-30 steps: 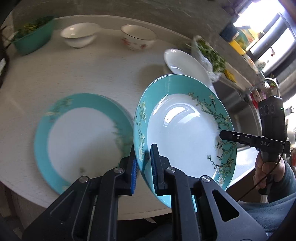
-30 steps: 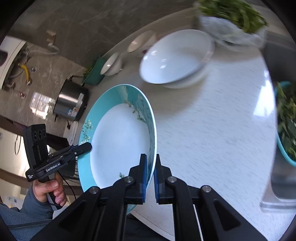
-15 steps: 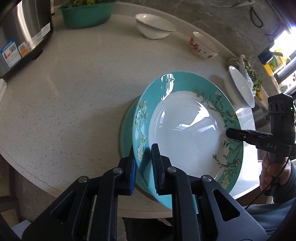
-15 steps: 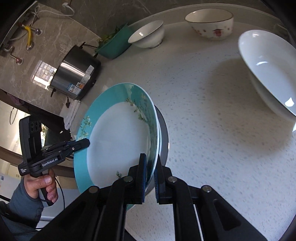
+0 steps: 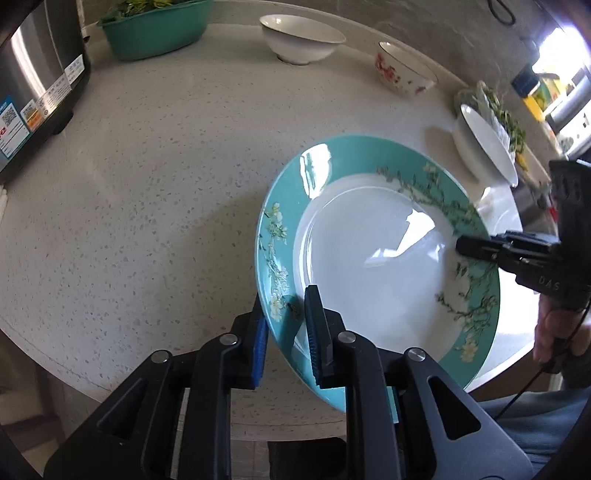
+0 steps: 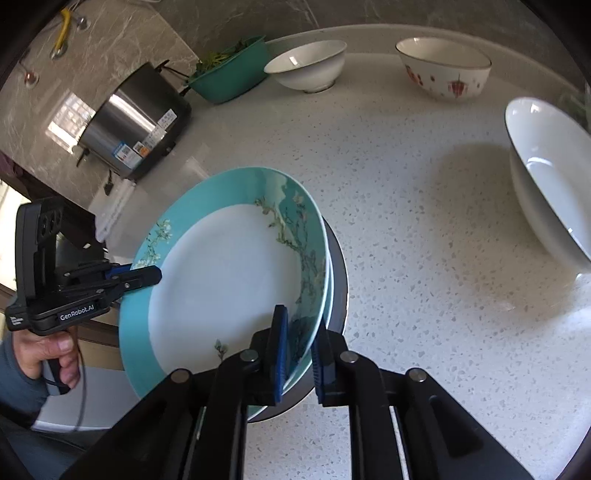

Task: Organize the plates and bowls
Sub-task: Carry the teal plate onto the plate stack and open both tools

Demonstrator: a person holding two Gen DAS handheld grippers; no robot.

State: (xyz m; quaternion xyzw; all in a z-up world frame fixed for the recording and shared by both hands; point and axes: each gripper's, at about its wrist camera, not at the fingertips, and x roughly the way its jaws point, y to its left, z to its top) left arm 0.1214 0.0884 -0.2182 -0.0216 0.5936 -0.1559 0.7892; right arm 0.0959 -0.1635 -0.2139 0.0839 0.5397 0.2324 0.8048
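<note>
A teal-rimmed plate with a blossom pattern (image 5: 369,258) (image 6: 229,266) lies tilted on top of a second matching plate, whose rim (image 6: 328,280) peeks out beneath it on the pale counter. My left gripper (image 5: 286,325) straddles the plate's near-left rim. Its jaws are opening, and a small gap shows beside the rim. From the opposite side my right gripper (image 6: 297,332) straddles the rim, its jaws also opening with the rim still between the pads. Each view shows the other gripper at the far rim: the right gripper (image 5: 460,245) and the left gripper (image 6: 157,275).
A white bowl (image 5: 301,38) (image 6: 306,66) and a red-flowered bowl (image 5: 404,72) (image 6: 443,70) stand at the back. A deep white plate (image 5: 484,147) (image 6: 546,177) sits to the right. A green basin of greens (image 5: 155,26) and a steel cooker (image 5: 33,74) stand at the back left.
The held plate was carried across over the second teal plate and lowered onto it. Both pairs of jaws have since widened slightly around the rim.
</note>
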